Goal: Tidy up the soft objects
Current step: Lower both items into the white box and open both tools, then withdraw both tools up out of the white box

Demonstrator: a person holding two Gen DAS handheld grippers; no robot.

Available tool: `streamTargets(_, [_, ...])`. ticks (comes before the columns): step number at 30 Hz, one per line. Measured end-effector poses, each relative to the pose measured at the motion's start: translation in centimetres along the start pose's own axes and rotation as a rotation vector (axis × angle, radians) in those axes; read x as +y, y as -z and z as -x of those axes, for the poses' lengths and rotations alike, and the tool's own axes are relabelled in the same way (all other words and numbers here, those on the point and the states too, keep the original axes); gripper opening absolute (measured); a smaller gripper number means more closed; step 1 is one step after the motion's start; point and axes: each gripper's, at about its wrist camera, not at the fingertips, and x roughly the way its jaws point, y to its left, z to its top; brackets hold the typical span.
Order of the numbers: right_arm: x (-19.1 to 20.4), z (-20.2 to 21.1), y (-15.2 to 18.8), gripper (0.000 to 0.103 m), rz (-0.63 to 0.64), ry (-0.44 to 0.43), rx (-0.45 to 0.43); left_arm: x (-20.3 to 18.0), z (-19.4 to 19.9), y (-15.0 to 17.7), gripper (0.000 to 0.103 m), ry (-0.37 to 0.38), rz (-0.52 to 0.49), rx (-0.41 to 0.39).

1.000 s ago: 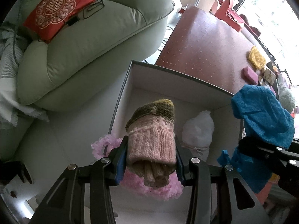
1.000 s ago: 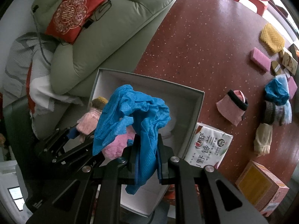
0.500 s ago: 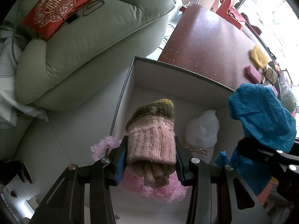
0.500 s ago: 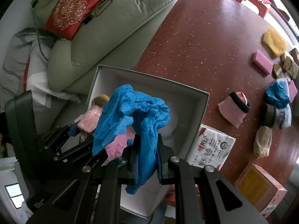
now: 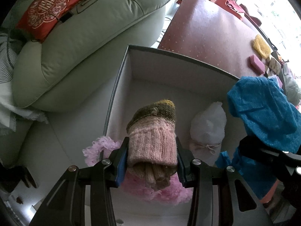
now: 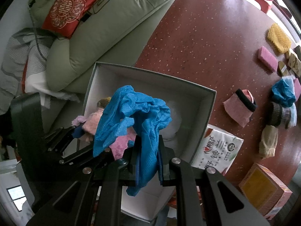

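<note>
L tool (image 5: 152, 148) is pinching the pink knit roll (image 5: 152, 145); R tool (image 6: 148, 150) is pinching the blue cloth (image 6: 131, 116). Both are hanging over the white box (image 5: 169, 69) w/ no real shift vs. a sec ago; release is probably pending, items not yet deposited.
</note>
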Motion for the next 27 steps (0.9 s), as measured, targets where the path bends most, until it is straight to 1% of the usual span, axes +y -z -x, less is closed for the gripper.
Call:
streamTargets(7, [-0.1, -0.6, 0.2, 0.016, -0.003, 0.001, 0.01, -0.2, -0.4, -0.1, 0.045, -0.009, -0.018, 0.008])
streamTargets(16, [0.5, -1.2, -0.5, 0.016, 0.008, 0.012, 0.01, -0.7, -0.7, 0.2, 0.046, -0.012, -0.043, 0.003])
streamTargets(18, [0.6, -1.3, -0.6, 0.016, 0.012, 0.015, 0.011, -0.8, -0.5, 0.4, 0.059, -0.004, -0.052, -0.014])
streamTargets(20, [0.7, -1.3, -0.6, 0.017, 0.016, 0.016, 0.011, -1.0, 0.0, 0.6, 0.093, 0.009, -0.064, -0.043])
streamTargets(22, [0.6, -1.3, -0.6, 0.03, 0.018, 0.014, 0.012, -1.1, 0.6, 0.8, 0.101, 0.012, -0.078, -0.069])
streamTargets(24, [0.2, -1.0, -0.6, 0.073, 0.004, 0.016, 0.007, -1.1, 0.9, 0.9, 0.101, 0.033, -0.074, -0.083])
streamTargets(25, [0.0, -0.9, -0.5, 0.08, -0.005, 0.012, 0.004, -1.2, 1.0, 0.9, 0.102, 0.032, -0.079, -0.085])
streamTargets(27, [-0.6, -0.5, -0.4, 0.087, -0.022, 0.016, -0.009, -1.3, 1.2, 1.0, 0.102, 0.031, -0.084, -0.095])
